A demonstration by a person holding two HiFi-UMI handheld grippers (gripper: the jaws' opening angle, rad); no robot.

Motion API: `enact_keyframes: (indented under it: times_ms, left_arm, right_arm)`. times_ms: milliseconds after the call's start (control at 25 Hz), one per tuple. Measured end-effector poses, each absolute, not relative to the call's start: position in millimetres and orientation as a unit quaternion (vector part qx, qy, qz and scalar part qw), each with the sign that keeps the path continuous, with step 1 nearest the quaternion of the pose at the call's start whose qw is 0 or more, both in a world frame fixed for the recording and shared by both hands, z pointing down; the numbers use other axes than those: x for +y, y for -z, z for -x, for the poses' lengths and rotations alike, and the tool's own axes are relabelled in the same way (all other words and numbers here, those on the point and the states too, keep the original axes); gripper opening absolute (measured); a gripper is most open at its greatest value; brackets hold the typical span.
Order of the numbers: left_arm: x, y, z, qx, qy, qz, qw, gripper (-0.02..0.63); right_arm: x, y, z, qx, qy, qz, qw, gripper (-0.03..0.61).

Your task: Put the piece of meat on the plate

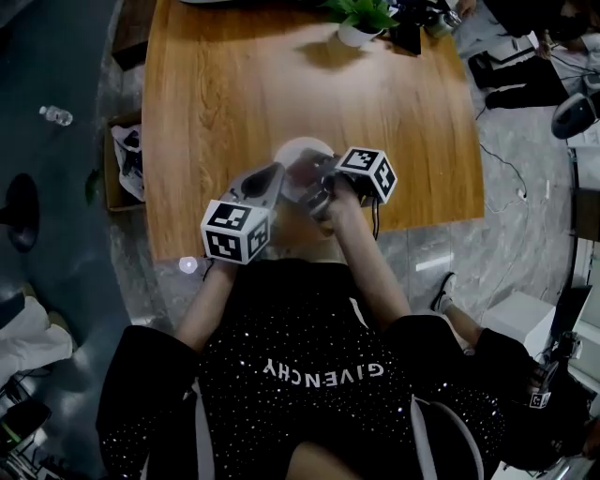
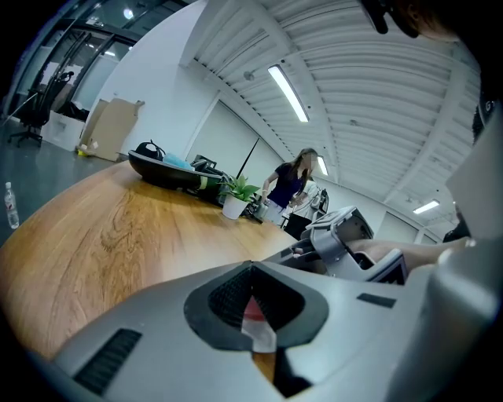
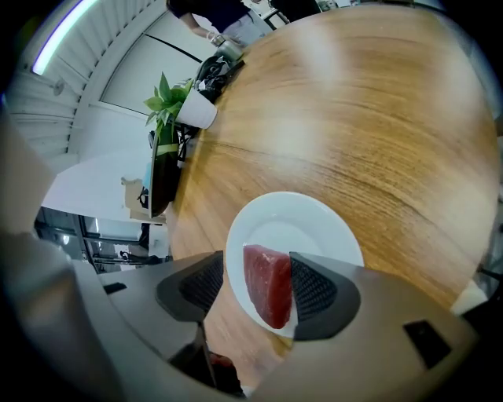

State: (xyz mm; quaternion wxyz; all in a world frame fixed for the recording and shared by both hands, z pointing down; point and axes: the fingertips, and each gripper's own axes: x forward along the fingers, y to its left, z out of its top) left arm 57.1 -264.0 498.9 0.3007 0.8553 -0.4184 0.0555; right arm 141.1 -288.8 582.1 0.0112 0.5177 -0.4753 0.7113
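Note:
A red slab of meat (image 3: 267,284) stands on the near part of a round white plate (image 3: 310,224) on the wooden table. My right gripper (image 3: 259,284) straddles it, open: the meat lies close against the right pad (image 3: 314,289), and a clear gap separates it from the left pad (image 3: 204,284). In the head view the plate (image 1: 300,150) sits near the table's front edge, with my right gripper (image 1: 323,192) over its near side. My left gripper (image 1: 272,178) points at the plate's left rim, and its tips (image 2: 251,271) meet, shut, with nothing seen held.
A potted plant (image 1: 361,19) stands at the table's far edge (image 1: 281,5), beside dark gear. A person (image 2: 291,184) stands beyond the table. The wooden top (image 1: 225,94) stretches bare beyond the plate. A cardboard box (image 1: 122,164) sits on the floor to the left.

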Motion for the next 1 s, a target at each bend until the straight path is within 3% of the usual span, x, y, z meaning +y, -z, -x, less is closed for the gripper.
enact_keyframes:
  times_ms: [320, 640, 840, 1000]
  left_arm:
    - [-262.2, -496.2, -58.7, -0.412, -0.046, -0.858, 0.302, 0.009]
    - [-261.0, -492.4, -65.9, -0.404, -0.046, -0.864, 0.296, 0.009]
    - [-260.3, -491.3, -72.8, -0.398, -0.053, -0.870, 0.285, 0.009]
    - [-260.9, -484.4, -76.2, -0.400, -0.056, -0.874, 0.269, 0.009]
  right_arm:
    - [-270.8, -579.9, -164.1, -0.448, -0.703, -0.550, 0.033, 0.253]
    - [-267.5, -563.4, -171.7, -0.480, -0.681, -0.553, 0.010, 0.252]
    - [-281.3, -518.4, -167.6, -0.605, -0.578, -0.545, -0.056, 0.250]
    - [-283.0, -489.8, -171.4, -0.679, -0.470, -0.562, -0.043, 0.211]
